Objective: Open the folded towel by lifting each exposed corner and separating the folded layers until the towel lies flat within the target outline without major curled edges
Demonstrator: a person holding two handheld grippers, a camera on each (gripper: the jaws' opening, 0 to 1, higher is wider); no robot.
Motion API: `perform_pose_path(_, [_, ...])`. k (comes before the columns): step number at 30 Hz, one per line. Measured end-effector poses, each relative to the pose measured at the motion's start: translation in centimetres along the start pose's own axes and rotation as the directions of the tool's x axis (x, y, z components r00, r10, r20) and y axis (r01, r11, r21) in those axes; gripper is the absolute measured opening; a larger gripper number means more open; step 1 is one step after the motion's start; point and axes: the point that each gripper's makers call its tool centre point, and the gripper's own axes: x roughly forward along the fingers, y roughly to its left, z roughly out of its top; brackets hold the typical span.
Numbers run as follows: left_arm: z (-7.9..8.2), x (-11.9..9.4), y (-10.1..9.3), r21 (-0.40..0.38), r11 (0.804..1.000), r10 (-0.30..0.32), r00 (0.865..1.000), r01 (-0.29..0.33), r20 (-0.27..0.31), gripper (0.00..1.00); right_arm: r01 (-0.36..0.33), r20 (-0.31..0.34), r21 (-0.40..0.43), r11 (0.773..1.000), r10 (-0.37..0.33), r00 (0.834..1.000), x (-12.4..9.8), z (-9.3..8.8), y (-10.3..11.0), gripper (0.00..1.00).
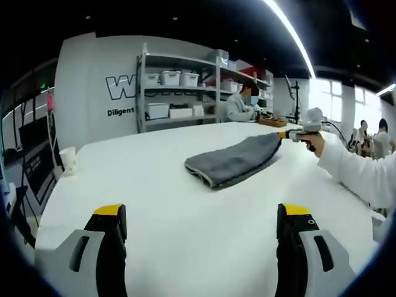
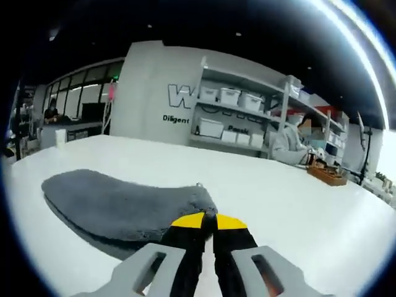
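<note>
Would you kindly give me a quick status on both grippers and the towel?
Left gripper open, hovering short of the towel. Right gripper shut on towel corner, lifting it. Towel folded on white table. Nothing in the way.

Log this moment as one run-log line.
left gripper: open, apart from towel | right gripper: shut on towel corner | towel: folded, grey, on white table

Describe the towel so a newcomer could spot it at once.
Start at the large white table that stands before the storage shelves. The towel lies on it, folded, one corner pinched by the right gripper. It is the only dark grey, fuzzy thing on that white surface.
</note>
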Motion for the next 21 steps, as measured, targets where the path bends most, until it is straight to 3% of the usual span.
perform_pose_path(3, [-0.1,0.0,0.0,0.002,1.0,-0.003,1.0,0.003,-0.004,1.0,-0.008,-0.065,0.007,1.0,0.008,0.998,0.1,-2.6,-0.2,0.0])
perform_pose_path(9, [-0.2,0.2,0.0,0.002,1.0,-0.009,1.0,0.009,-0.008,1.0,-0.024,-0.117,-0.004,1.0,0.023,0.993,0.1,-4.9,0.0,0.0])
perform_pose_path(15, [-0.1,0.1,0.2,0.001,1.0,-0.011,1.0,0.011,-0.004,1.0,-0.04,-0.114,0.002,0.999,0.04,0.993,0.2,-5.0,-0.1,0.0])
perform_pose_path(18, [0.0,0.1,0.2,0.0,1.0,-0.016,1.0,0.016,0.0,1.0,-0.074,-0.113,0.081,0.994,0.083,0.99,0.0,-5.0,0.0,0.02])
perform_pose_path(21, [0.0,0.1,0.2,0.002,1.0,-0.017,1.0,0.017,0.002,1.0,-0.089,-0.102,0.084,0.992,0.097,0.99,-0.1,-4.7,-0.9,0.07])
